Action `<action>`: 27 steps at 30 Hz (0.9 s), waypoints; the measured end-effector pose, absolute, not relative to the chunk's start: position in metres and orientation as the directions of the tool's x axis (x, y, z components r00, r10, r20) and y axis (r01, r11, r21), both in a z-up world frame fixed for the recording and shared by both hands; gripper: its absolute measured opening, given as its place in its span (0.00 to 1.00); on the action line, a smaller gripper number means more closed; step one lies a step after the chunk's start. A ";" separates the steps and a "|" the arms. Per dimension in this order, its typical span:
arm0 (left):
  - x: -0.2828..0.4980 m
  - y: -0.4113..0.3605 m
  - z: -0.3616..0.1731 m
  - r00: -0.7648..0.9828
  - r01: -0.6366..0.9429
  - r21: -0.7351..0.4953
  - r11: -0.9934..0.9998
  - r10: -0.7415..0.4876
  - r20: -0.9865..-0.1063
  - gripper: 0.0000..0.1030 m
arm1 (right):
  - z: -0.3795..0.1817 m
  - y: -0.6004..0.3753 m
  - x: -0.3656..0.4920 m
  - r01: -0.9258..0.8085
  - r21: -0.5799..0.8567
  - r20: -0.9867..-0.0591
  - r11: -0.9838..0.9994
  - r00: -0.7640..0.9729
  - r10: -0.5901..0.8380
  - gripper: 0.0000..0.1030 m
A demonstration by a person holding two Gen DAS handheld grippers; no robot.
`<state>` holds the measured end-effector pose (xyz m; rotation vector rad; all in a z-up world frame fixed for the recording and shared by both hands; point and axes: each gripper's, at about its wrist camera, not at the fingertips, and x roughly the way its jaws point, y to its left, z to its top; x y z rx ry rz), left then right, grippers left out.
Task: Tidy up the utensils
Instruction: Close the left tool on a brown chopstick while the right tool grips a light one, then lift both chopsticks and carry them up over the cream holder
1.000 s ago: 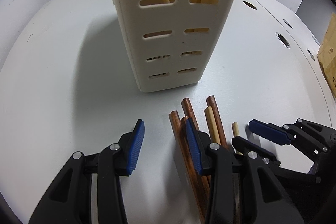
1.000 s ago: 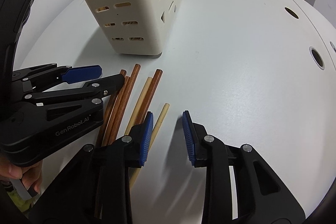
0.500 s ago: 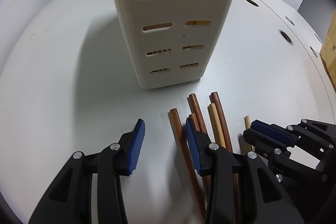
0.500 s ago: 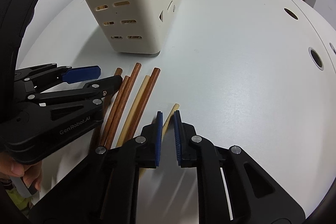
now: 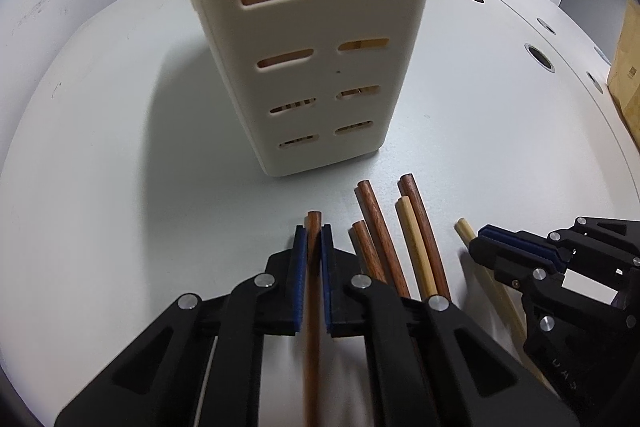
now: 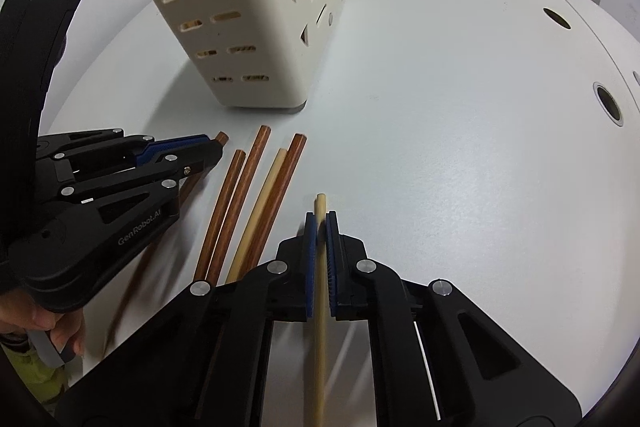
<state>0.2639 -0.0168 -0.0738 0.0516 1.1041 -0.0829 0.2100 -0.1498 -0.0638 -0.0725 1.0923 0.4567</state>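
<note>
Left wrist view: the left gripper [image 5: 313,233] has its 2 blue pads closed on a dark brown chopstick [image 5: 312,299], which runs lengthwise through the narrow gap and pokes out just past the fingertips. Straight ahead of the tips, a little apart, stands the cream slotted utensil holder [image 5: 316,39] on the white table [image 5: 120,187], with pale sticks visible through its slots. Just right of the right finger lie 4 loose chopsticks side by side: a short-showing brown chopstick [image 5: 366,247] nearest the finger, a longer brown chopstick [image 5: 378,227] beside it, then a pale chopstick [image 5: 416,247] touching another brown chopstick [image 5: 426,239]. Farther right, the right gripper [image 5: 486,243] is clamped on a pale bamboo chopstick [image 5: 466,230], whose tip sticks out beyond its pads.

Right wrist view: the right gripper [image 6: 321,223] is pressed shut around the pale bamboo chopstick [image 6: 320,303], which lies along the gap between the fingers, its end reaching slightly past the tips. Left of the left finger the 4 loose sticks fan out on the table [image 6: 460,147], pointing toward the utensil holder [image 6: 240,11] ahead and to the left. Beyond them the left gripper [image 6: 214,149] grips the dark brown chopstick [image 6: 221,137], only its tip and a blurred stretch below showing.
</note>
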 end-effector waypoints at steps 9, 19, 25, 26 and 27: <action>0.244 -0.001 -0.012 0.592 0.081 -0.053 0.995 -0.091 -0.801 0.07 | -0.017 -0.157 0.208 -0.409 0.201 -0.784 0.890 0.477 0.396 0.04; 0.207 0.003 0.041 0.714 0.099 -0.065 0.993 -0.116 -0.690 0.07 | 0.029 -0.161 0.186 -0.456 0.152 -0.688 0.877 0.588 0.425 0.04; 0.192 0.001 0.061 0.759 0.108 -0.064 0.992 -0.124 -0.640 0.07 | 0.053 -0.162 0.177 -0.478 0.138 -0.630 0.868 0.634 0.449 0.04; 0.191 -0.001 0.064 0.766 0.108 -0.066 0.992 -0.126 -0.631 0.07 | 0.056 -0.160 0.174 -0.478 0.139 -0.624 0.867 0.638 0.452 0.03; 0.188 -0.002 0.067 0.773 0.109 -0.069 0.992 -0.128 -0.622 0.07 | 0.058 -0.160 0.174 -0.482 0.140 -0.617 0.865 0.641 0.457 0.03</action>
